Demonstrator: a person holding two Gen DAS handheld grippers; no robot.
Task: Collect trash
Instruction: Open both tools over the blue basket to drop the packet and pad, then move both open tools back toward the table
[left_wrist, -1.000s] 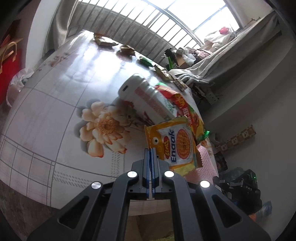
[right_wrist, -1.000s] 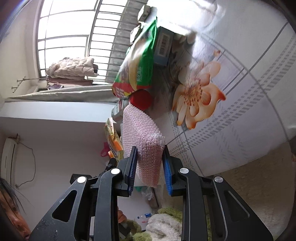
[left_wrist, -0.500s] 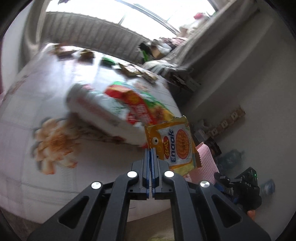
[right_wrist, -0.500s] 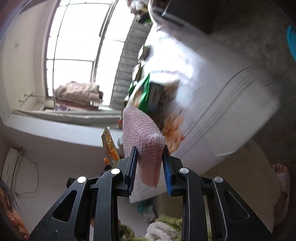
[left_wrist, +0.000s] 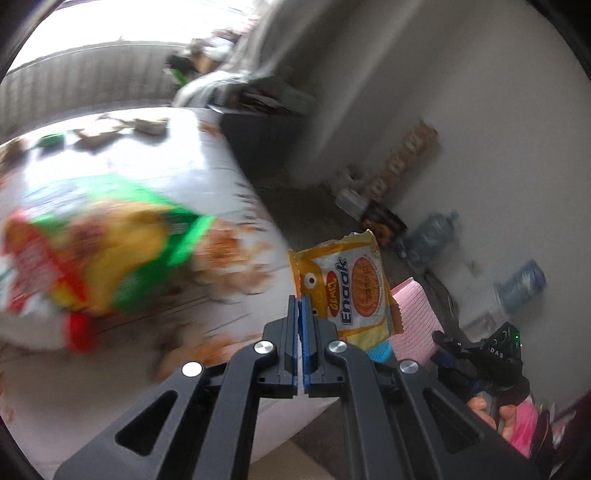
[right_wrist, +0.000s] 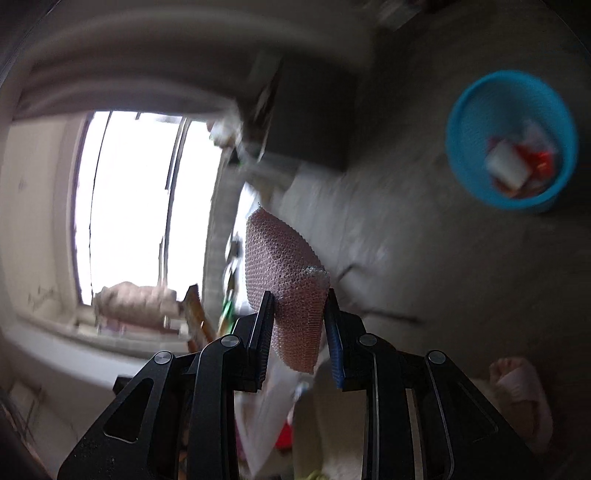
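My left gripper (left_wrist: 302, 314) is shut on the edge of a yellow Enaak snack wrapper (left_wrist: 347, 288) and holds it in the air beside the table's edge. My right gripper (right_wrist: 298, 325) is shut on a pink bubble-wrap piece (right_wrist: 284, 280), which also shows in the left wrist view (left_wrist: 413, 314). A blue trash basket (right_wrist: 461, 162) with some wrappers inside stands on the floor, at the upper right in the right wrist view. A blurred green and red snack bag (left_wrist: 85, 251) lies on the flowered table (left_wrist: 207, 155).
More scraps (left_wrist: 122, 129) lie at the table's far end near the window rail. Water bottles (left_wrist: 428, 240) and boxes stand along the wall. A person's foot in a slipper (right_wrist: 524, 391) is on the floor at the lower right.
Both grippers have swung away from the table with their trash still held. The blue basket has come into the right wrist view. Both views are motion-blurred.
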